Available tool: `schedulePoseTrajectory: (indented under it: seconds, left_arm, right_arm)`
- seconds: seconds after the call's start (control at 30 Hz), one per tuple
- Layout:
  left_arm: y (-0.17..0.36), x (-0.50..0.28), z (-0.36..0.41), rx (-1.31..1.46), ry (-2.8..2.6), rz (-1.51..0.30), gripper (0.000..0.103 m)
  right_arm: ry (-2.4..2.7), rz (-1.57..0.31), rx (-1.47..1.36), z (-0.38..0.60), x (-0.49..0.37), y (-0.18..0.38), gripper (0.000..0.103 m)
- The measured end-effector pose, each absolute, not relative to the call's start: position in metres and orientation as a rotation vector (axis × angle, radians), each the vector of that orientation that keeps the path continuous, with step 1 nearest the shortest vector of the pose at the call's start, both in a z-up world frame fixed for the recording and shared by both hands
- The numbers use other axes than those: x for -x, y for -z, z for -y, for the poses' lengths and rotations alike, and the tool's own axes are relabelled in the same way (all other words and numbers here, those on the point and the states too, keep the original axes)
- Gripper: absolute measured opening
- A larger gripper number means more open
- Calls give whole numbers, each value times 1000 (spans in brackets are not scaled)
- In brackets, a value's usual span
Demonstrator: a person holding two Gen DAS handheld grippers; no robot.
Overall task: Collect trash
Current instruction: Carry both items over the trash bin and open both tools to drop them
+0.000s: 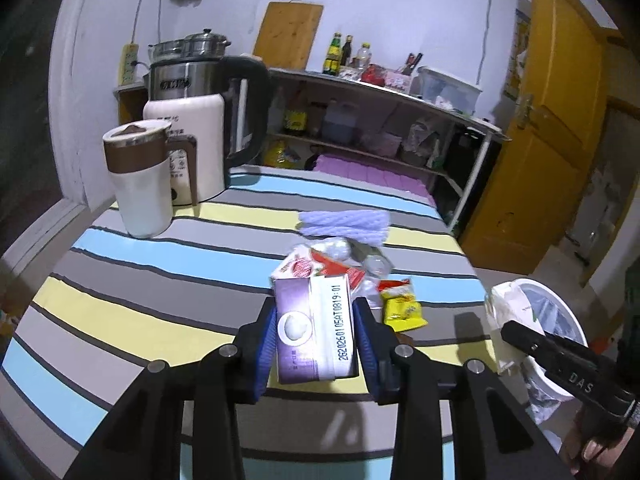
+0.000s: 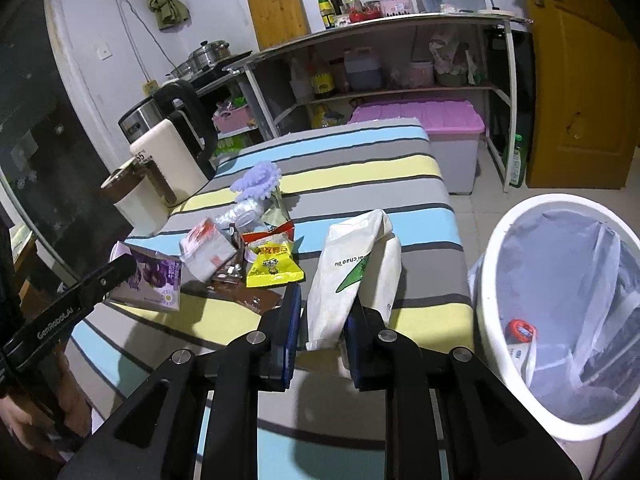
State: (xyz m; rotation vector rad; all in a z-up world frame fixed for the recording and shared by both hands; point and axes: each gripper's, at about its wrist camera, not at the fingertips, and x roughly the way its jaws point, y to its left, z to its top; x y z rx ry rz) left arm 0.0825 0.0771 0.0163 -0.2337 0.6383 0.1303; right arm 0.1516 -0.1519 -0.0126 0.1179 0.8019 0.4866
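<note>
Left tool (image 1: 316,336): blue pads clamped on both sides of a purple-and-white carton (image 1: 314,332), jaws roughly half open around it, carton lifted clear of the striped worktop (image 1: 160,280).

Right tool (image 2: 324,320): jaws nearly closed, pinching the bottom end of a white paper bag (image 2: 352,276) with green print; bag stands up out of the jaws above the worktop edge.

White trash bin (image 2: 560,320) with clear liner sits on the floor just right of the worktop, right of the right tool. A red-and-white item and a white wrapper already lie at its bottom.

Rest of the trash is heaped mid-worktop beyond both tools: yellow snack packet (image 2: 274,268), brown wrapper just in front of it, red-and-white wrapper (image 2: 208,252), clear crumpled plastic (image 2: 244,216), lilac foam netting (image 2: 258,180) at the far side of the heap.

Far left corner: white cup with brown lid (image 1: 138,176), cream kettle (image 1: 188,144) behind it. Shelf unit and purple-lidded storage box (image 2: 432,120) past the worktop.
</note>
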Motion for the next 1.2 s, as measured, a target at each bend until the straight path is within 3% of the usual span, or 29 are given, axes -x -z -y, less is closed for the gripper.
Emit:
schedulePoseTrajectory:
  seconds: [0.4,1.2]
  left_arm:
    - [-29,-74,-34,197,-17,-631,37]
    - [-30,-128,82,104,304,-657,37]
  right_arm:
    - [-458,-768,-135,181,-129,0,21]
    - [-235,-757,-199,284,-124,-1,21]
